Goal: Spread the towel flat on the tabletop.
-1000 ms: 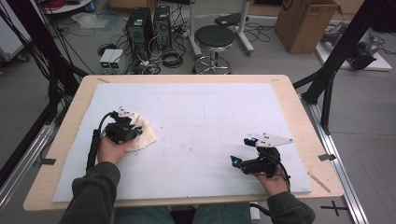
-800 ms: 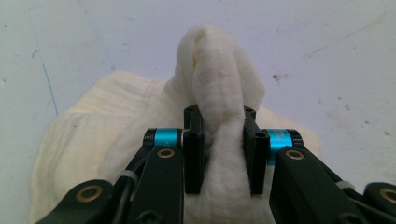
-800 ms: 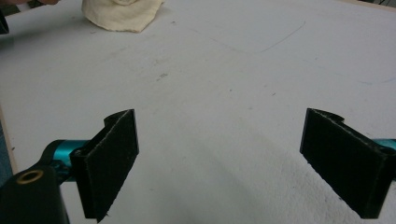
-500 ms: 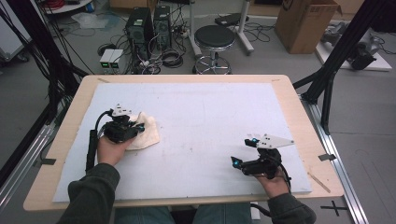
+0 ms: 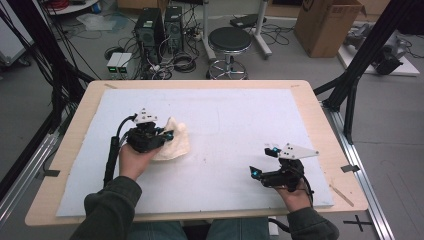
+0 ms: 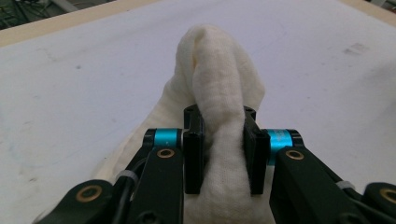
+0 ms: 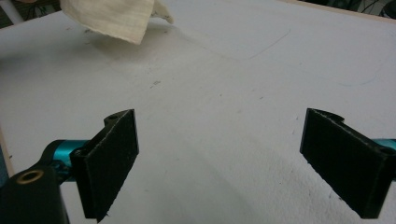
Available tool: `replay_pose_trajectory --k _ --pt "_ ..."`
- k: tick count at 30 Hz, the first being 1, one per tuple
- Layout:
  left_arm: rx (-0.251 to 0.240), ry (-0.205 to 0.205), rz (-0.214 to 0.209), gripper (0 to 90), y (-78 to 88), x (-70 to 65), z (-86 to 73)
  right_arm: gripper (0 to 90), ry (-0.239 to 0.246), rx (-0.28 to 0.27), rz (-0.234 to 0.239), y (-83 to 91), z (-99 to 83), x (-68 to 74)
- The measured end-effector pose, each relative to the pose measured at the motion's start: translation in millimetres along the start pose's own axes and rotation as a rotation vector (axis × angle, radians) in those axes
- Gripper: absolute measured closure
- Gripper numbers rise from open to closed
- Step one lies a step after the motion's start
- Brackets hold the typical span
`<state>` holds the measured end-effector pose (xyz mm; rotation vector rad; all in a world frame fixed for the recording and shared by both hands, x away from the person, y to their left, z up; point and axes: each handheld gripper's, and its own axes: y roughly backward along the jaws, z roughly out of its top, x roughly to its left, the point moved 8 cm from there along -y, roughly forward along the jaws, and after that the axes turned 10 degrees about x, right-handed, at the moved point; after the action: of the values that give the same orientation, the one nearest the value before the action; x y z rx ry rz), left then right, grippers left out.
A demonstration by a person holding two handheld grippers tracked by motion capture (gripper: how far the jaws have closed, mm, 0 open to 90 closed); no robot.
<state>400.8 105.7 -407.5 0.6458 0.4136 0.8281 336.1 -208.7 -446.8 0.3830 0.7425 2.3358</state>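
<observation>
Your left gripper [image 6: 219, 154] is pinching a fold of the cream cloth [image 6: 219, 93] between its two black jaws, which are standing close together with the fabric bulging up between them and rising into a rounded hump toward the upper middle of the left gripper view. In the high view that gripper [image 5: 167, 135] is sitting at the left centre of the frame, with the cloth [image 5: 176, 142] spreading out to its right on the white mat [image 5: 240, 120].

Your right gripper [image 7: 224, 163] is holding its jaws wide apart with nothing between them, and bare white mat is showing through the gap. A corner of the cloth [image 7: 112, 16] is hanging in the upper left of the right gripper view. In the high view this gripper [image 5: 261, 161] is resting at the lower right of the frame, well apart from the cloth, above the wooden table [image 5: 320, 107] edge that is framing the mat.
</observation>
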Motion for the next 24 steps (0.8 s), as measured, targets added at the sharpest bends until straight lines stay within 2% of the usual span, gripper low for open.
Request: replay_pose_trajectory --k 5,9,12,17,20,24 --pt "0.000 -0.011 -0.036 74.4 -8.5 -18.6 6.7 10.9 -0.005 -0.005 -0.002 0.4 0.1 -1.2" --pt "-0.018 0.001 -0.070 74.3 -19.4 -34.4 12.5 10.9 -0.003 -0.005 -0.001 0.6 0.3 -1.2" --pt "-0.011 -0.010 -0.077 74.2 -30.0 -43.8 14.6 10.9 -0.002 -0.006 0.000 0.5 0.5 -0.9" --pt "-0.021 0.010 -0.101 74.1 -48.0 -56.7 18.3 10.9 -0.002 -0.004 -0.003 1.4 -0.2 -1.6" --pt "-0.017 0.003 -0.096 73.7 -59.5 -62.1 19.3 10.9 0.001 -0.008 -0.003 1.0 0.0 -2.2" --pt "-0.002 0.019 -0.094 72.9 -78.1 -65.9 16.8 10.9 0.007 -0.009 -0.003 1.2 -0.5 -3.0"
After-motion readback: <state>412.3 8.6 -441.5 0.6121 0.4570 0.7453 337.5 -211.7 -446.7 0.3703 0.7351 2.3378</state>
